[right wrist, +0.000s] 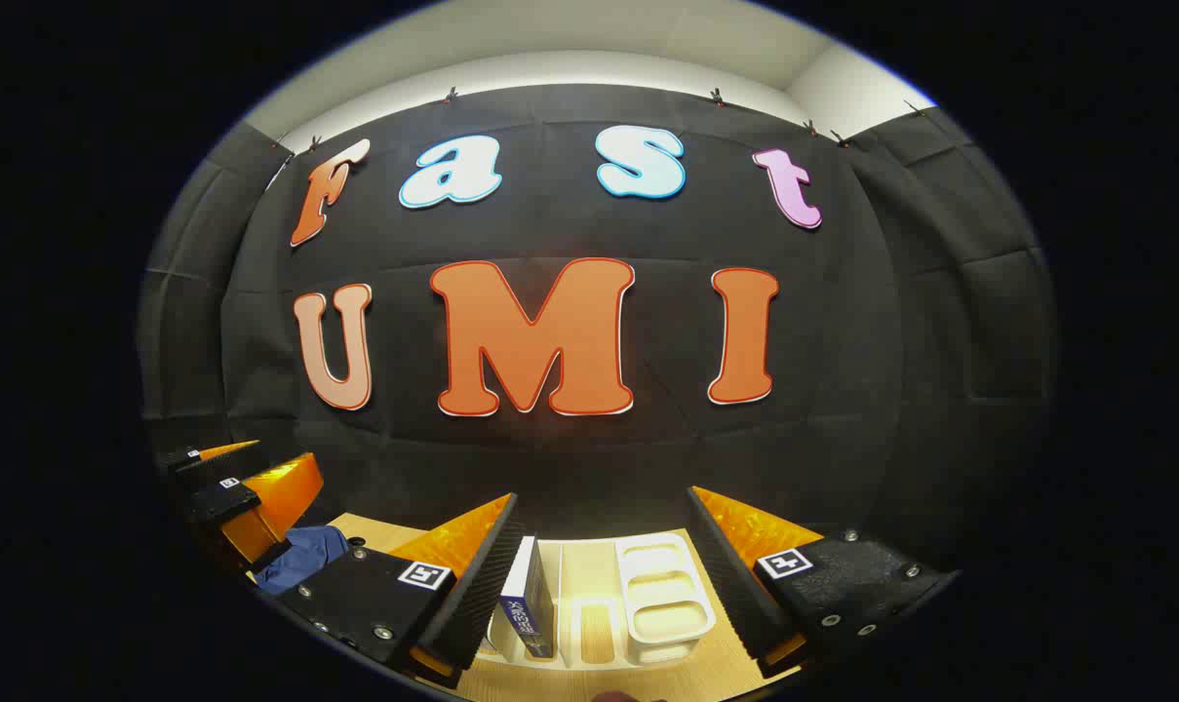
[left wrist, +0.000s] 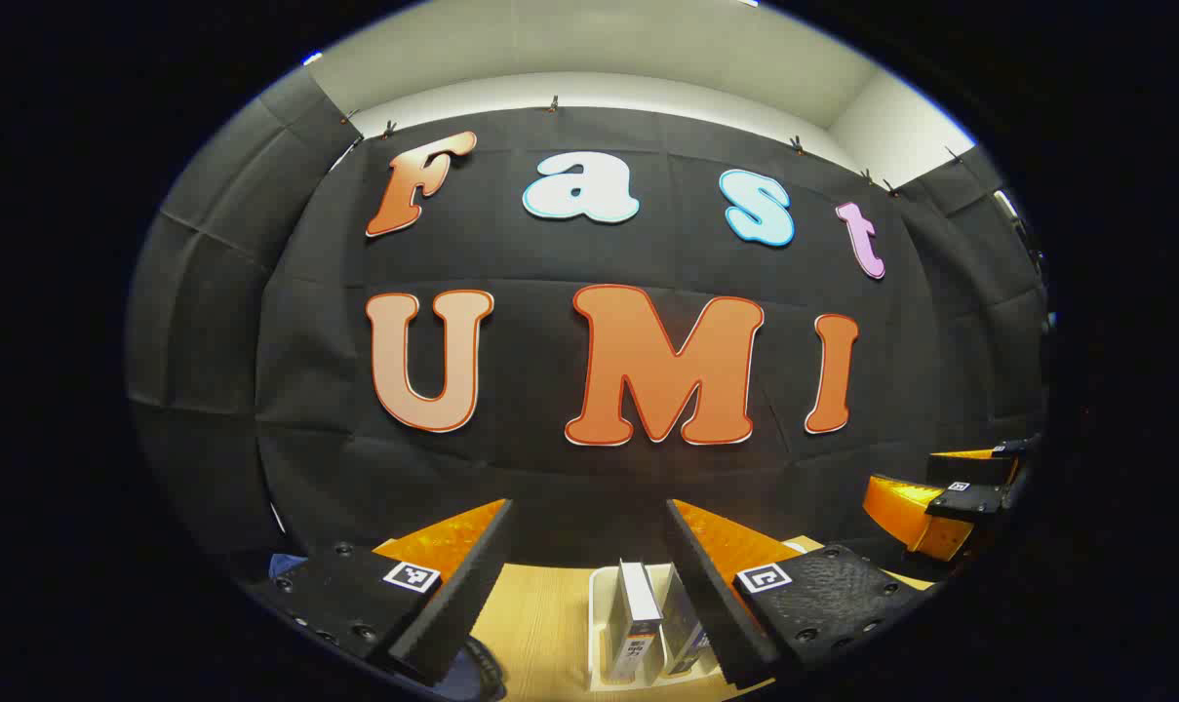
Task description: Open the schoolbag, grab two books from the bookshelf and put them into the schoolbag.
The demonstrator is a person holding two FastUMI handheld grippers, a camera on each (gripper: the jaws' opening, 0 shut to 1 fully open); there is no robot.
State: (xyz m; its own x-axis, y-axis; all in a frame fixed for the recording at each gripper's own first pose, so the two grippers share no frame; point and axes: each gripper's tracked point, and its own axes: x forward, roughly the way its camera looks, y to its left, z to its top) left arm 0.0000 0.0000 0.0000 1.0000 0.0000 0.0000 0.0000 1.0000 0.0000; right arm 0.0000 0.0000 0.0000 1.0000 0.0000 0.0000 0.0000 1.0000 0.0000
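Right gripper view: both grippers, right gripper point(right wrist: 604, 575) and left gripper point(left wrist: 589, 575), are hovering spread and empty, books point(right wrist: 529, 604) sitting in the bookshelf point(right wrist: 662, 595) ahead of the fingers, schoolbag point(right wrist: 301, 556) untouched — task barely begun, I judge.

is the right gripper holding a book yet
No, the right gripper is open and empty above the white bookshelf, where a book stands upright.

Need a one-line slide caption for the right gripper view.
Right gripper open above a white bookshelf holding an upright book on the wooden table; left gripper alongside.
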